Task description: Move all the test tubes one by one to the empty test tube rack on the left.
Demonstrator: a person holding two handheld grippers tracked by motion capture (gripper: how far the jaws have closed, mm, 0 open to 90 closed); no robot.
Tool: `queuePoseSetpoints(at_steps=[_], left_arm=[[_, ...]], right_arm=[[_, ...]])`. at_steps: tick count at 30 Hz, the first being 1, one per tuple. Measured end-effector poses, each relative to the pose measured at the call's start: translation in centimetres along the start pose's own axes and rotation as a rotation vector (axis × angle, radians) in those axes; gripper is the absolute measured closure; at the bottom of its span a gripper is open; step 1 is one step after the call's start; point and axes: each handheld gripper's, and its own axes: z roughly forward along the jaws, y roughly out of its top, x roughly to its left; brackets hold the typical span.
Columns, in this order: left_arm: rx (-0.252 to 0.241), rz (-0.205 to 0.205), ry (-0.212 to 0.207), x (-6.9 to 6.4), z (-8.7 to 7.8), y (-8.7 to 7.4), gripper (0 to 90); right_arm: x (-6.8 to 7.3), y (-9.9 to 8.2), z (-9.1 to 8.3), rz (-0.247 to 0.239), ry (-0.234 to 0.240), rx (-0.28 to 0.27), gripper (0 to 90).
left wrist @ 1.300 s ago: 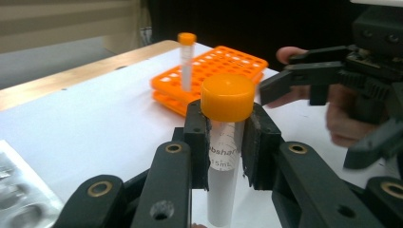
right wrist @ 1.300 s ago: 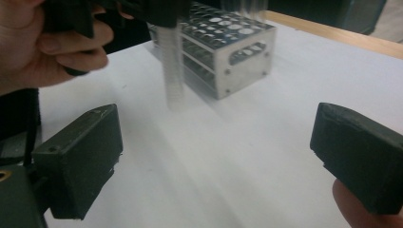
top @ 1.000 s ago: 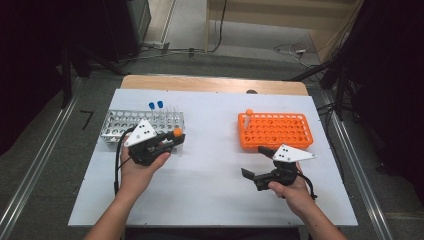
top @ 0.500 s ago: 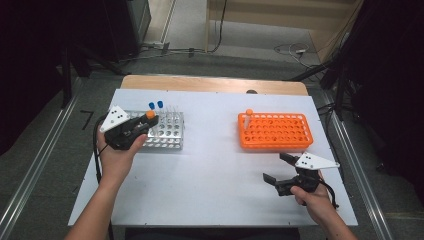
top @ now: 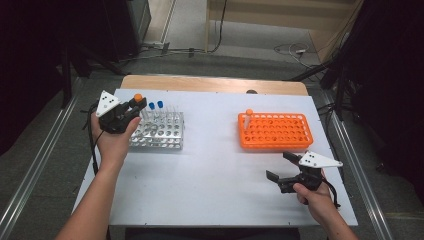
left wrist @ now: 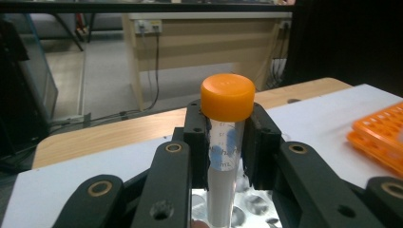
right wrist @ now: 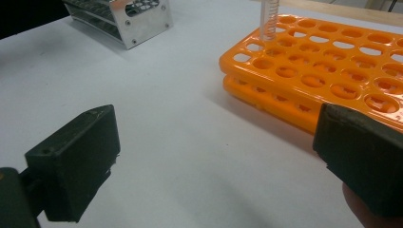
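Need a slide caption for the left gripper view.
Left gripper clamps an orange-capped tube upright above the metal rack, orange rack at right.

On the worktop (top: 215, 170), the metal tube rack (top: 159, 131) sits at the left, the plastic tube rack (top: 276, 131) well apart at the right, one tube (top: 248, 119) upright in its rear left corner. The left hand-held gripper (top: 134, 106) holds a capped tube (left wrist: 225, 142) at the metal rack's left end; the right hand-held gripper (top: 281, 168) lies just before the plastic rack.
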Motion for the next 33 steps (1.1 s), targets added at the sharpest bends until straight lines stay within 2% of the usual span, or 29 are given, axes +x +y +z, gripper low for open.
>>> queuePoseSetpoints(at_steps=[5,13,24,33], left_arm=[[-0.015,-0.037,0.033,0.8,0.9,-0.1,74.2],[-0.004,-0.04,0.046,1.0,2.4,-0.6,74.2],[0.081,-0.018,0.059,0.7,3.2,-1.6,73.2],[0.09,-0.019,0.051,0.6,2.8,-1.5,61.3]], right_arm=[[0.0,0.0,0.0,0.001,0.002,-0.002,0.3],[0.0,-0.1,0.2,0.004,0.005,0.002,0.4],[-0.1,-0.2,0.2,0.01,0.007,0.004,0.5],[0.0,-0.2,0.3,0.008,0.013,0.0,0.5]])
